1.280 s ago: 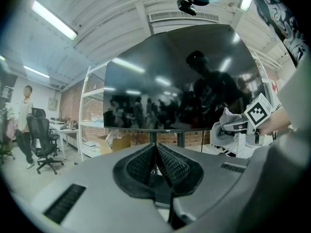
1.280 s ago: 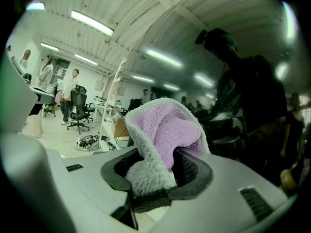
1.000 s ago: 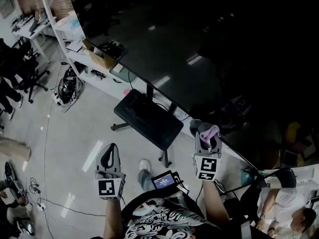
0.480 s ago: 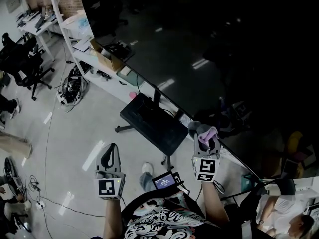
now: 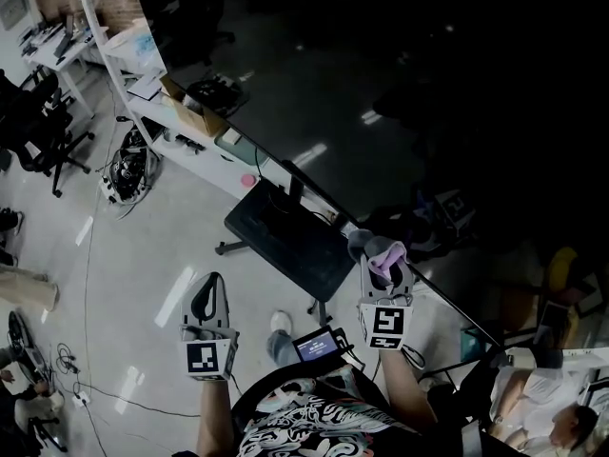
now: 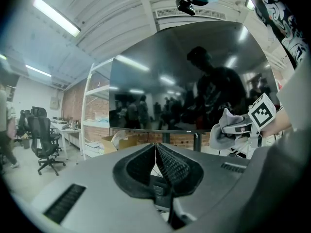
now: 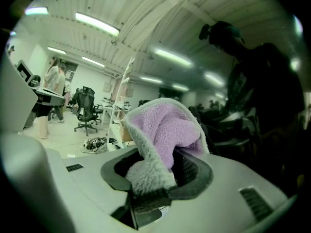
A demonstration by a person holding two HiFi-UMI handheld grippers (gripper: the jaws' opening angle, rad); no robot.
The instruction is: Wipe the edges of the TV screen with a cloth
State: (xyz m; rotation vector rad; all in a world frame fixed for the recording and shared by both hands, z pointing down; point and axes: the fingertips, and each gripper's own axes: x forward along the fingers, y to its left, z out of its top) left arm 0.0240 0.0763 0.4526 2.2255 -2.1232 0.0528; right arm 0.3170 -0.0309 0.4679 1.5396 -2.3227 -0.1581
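A fluffy cloth, lilac on one face and grey on the other [image 7: 163,135], is clamped between the jaws of the right gripper [image 5: 383,263], with most of it bunched above the jaw tips. It is held right at the bottom edge of the large, dark, glossy TV screen [image 5: 381,93], toward the right part of that edge. Whether the cloth is actually pressed on the bezel cannot be told from the head view. The left gripper [image 5: 208,298] is held well below the screen and to the left of the cloth, its jaws brought together on nothing. Under the screen's bottom edge, the flat black stand base [image 5: 285,228] is seen on the floor. No wiped trace is shown on the frame, so the task is judged to be at an early stage: the bottom edge appears to be in hand, and the other edges are left to be done.
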